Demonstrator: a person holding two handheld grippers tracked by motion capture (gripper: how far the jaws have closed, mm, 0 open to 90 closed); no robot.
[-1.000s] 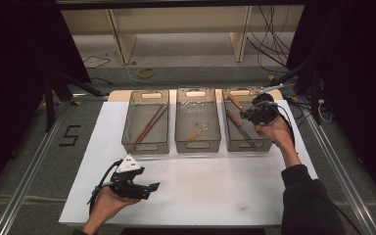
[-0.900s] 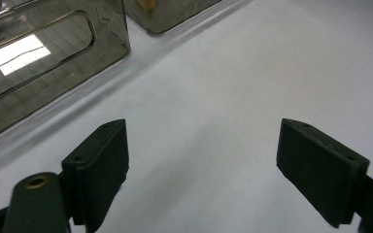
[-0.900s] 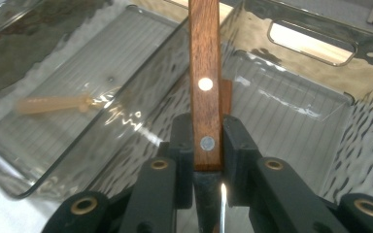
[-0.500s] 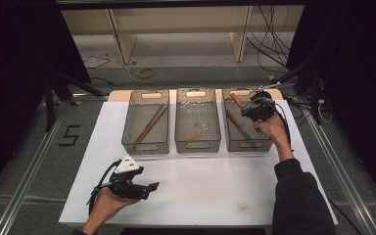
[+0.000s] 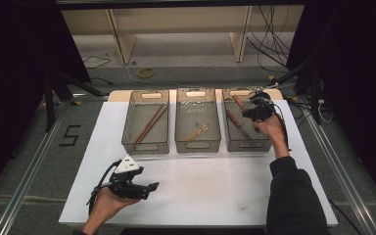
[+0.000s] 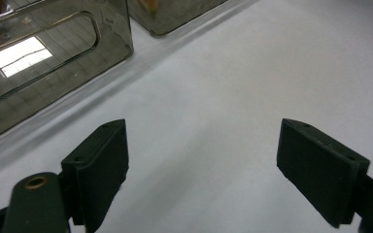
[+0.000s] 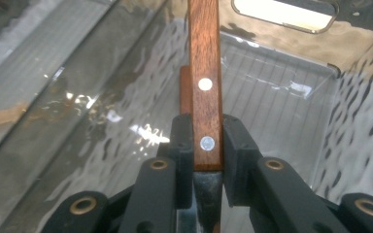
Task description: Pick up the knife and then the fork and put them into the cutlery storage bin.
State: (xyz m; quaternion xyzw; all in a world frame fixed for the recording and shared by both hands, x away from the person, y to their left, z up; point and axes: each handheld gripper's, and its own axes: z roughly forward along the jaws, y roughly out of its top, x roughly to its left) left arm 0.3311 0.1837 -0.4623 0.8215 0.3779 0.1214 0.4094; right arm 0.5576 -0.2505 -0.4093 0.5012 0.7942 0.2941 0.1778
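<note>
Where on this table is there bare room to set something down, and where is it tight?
The white tabletop is bare from the three bins' near walls to its near edge, apart from the left gripper. It is tight at the back: the bins stand close together, and the right gripper holds a wooden-handled knife over the right bin.

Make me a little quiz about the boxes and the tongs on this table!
1. Multiple choice: which bin do the right tongs reach into? A left bin, B middle bin, C right bin.
2. True or false: the left tongs grip a wooden stick.
3. Fill in: the right tongs are shut on a knife by its ____ handle with two metal rivets.

Key: 1 C. 2 false; they stand open over the white table. 3 wooden.
</note>
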